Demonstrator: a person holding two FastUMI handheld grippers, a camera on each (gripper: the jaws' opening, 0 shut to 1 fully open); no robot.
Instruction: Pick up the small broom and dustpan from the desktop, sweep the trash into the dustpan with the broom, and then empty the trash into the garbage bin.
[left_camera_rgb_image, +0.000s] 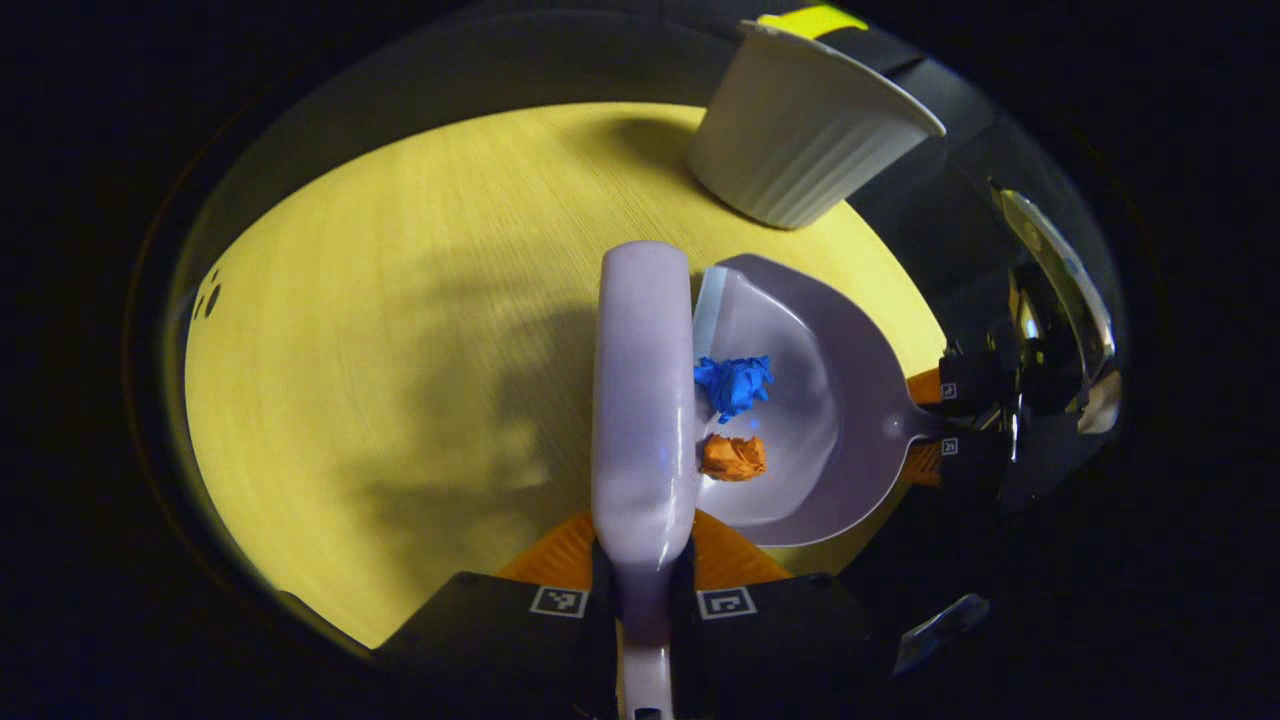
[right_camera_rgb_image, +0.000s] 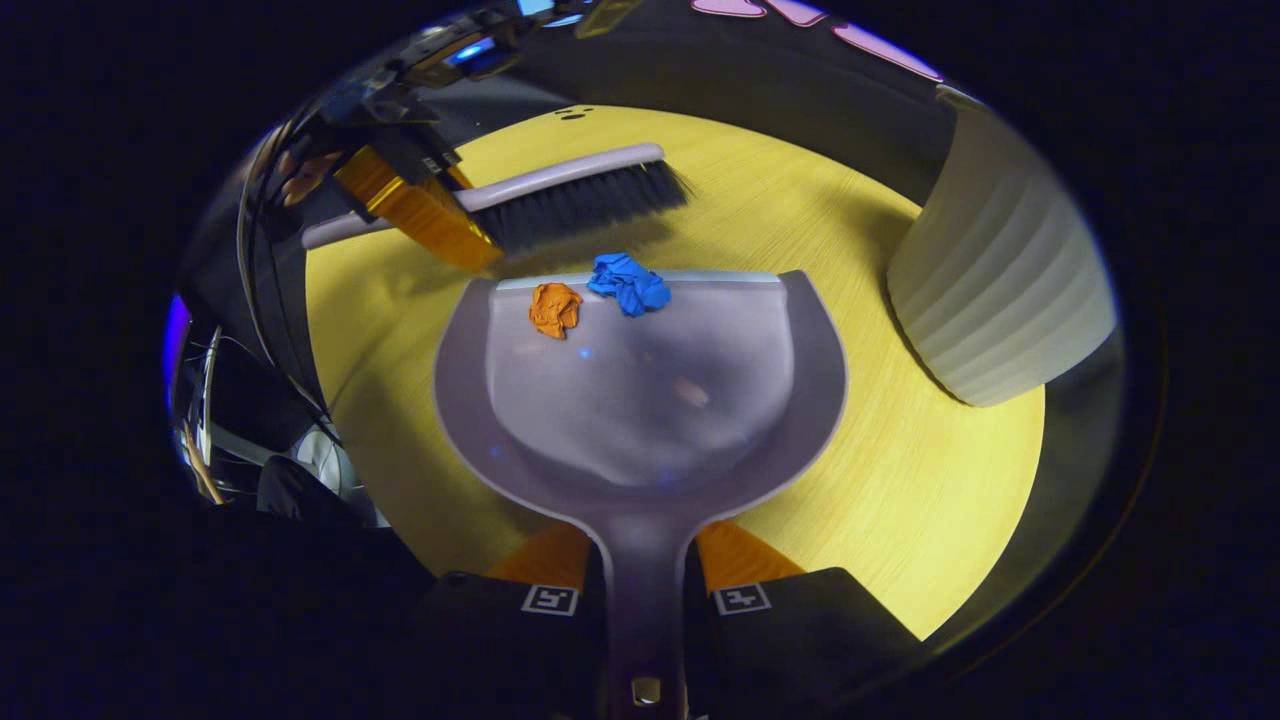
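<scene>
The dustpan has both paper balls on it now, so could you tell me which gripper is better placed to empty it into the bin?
Right: the right gripper holds the dustpan by its handle, and the bin stands beside it.

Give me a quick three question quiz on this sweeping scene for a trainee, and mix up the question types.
1. True or false: the blue wad and orange wad lie on the dustpan, near its front lip.
2. Which gripper holds the broom? A) left B) right
3. Fill in: the white ribbed ____ stands on the table beyond the dustpan.

Key: 1 true; 2 A, the left gripper, while the right gripper holds the dustpan's handle; 3 bin.
</scene>
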